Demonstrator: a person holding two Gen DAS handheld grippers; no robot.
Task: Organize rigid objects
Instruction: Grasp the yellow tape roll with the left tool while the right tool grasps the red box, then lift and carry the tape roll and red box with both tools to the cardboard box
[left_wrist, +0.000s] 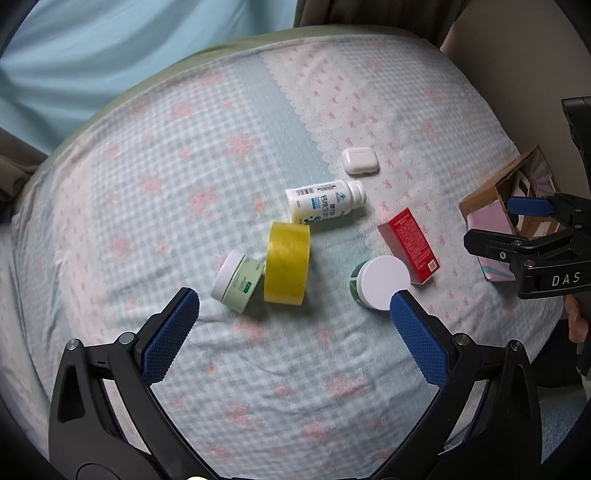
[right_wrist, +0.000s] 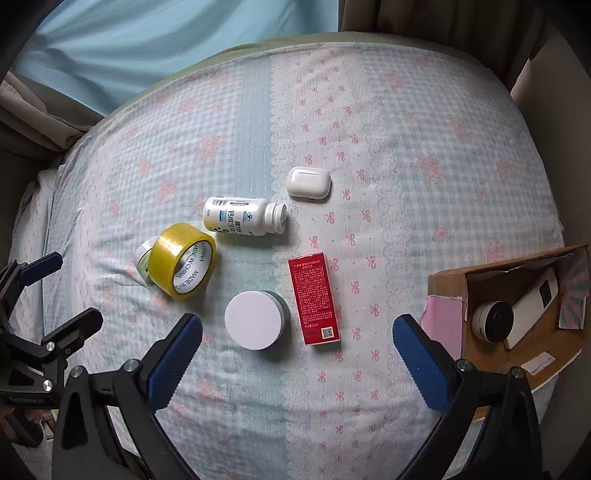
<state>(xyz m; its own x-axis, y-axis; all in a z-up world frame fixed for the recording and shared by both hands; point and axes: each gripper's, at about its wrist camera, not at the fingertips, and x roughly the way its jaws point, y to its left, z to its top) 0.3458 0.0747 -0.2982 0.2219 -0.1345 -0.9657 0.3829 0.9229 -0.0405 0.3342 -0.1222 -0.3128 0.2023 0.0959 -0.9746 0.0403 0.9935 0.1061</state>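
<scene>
Two views of a bed (right_wrist: 406, 155) covered in a pale blue-and-white checked sheet with pink flowers and bows, on which small rigid objects lie scattered. Both tools are empty: the left hand-held gripper (left_wrist: 294, 303) and the right hand-held gripper (right_wrist: 297, 329) each have their blue-padded fingers spread wide, holding nothing.

In the right wrist view, frame centre, lie a round jar with a flat white lid (right_wrist: 255, 319) and, just beside it to the right, a flat red rectangular carton (right_wrist: 314, 298). Above them lie a white plastic pill bottle on its side (right_wrist: 243, 216) and a white glossy earbud case (right_wrist: 308, 183); to the left, a yellow roll of packing tape standing on edge (right_wrist: 183, 266) leans against a small pale-green jar (right_wrist: 144, 258). At the right edge of the frame sits an open brown cardboard box (right_wrist: 448, 282), which already holds a white cylindrical device.

The box is probably the destination. The white-lidded jar and the red carton lie nearest the right gripper. Because the two nearly touch, a grasp goes best with the fingers placed on the free sides, not into the narrow gap.

Open sheet lies between the carton and the box, so that path is clear. The box sits near the bed's right edge and its flaps stand up, so objects need lifting over the rim. The soft sheet may let round items roll.
</scene>
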